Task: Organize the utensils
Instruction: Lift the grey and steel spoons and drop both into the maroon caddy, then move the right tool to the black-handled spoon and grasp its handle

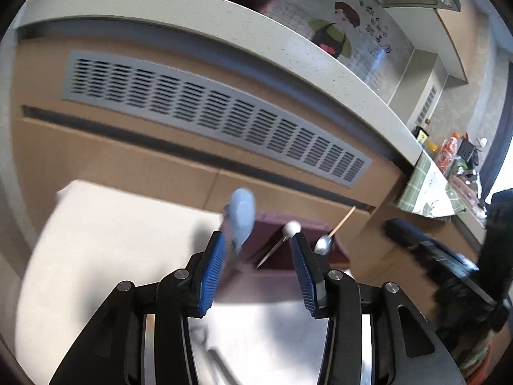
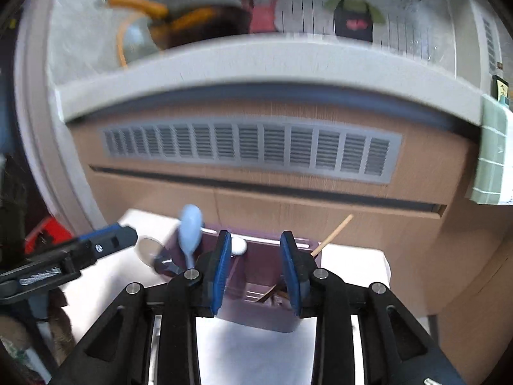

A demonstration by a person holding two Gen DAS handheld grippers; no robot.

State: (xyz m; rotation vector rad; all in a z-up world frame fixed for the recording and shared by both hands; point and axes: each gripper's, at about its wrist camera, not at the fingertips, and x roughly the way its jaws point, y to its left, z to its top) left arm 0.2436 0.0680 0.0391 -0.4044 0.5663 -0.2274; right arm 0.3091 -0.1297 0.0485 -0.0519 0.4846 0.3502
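A maroon utensil holder [image 1: 272,276] [image 2: 256,288] stands on a white tabletop [image 1: 112,224] [image 2: 256,346]. A light blue spoon [image 1: 242,215] [image 2: 190,227] stands bowl-up at the holder's left end, just beyond my left gripper's left fingertip. A white spoon [image 1: 291,227] [image 2: 239,245] and a wooden chopstick [image 1: 343,221] [image 2: 333,234] also stick out, and brown sticks lie inside. A metal spoon [image 1: 323,245] shows past the right finger. My left gripper [image 1: 256,235] [image 2: 128,235] is open wide. My right gripper [image 2: 256,234] [image 1: 416,243] hangs open over the holder, pressing on nothing.
Behind the table is a wooden cabinet front with a grey vent grille [image 1: 208,109] [image 2: 250,147] under a pale counter edge [image 2: 256,64]. A dark pan [image 2: 198,22] sits on the counter. A green tiled cloth [image 2: 490,154] hangs at the right, something red [image 2: 48,231] lies at the left.
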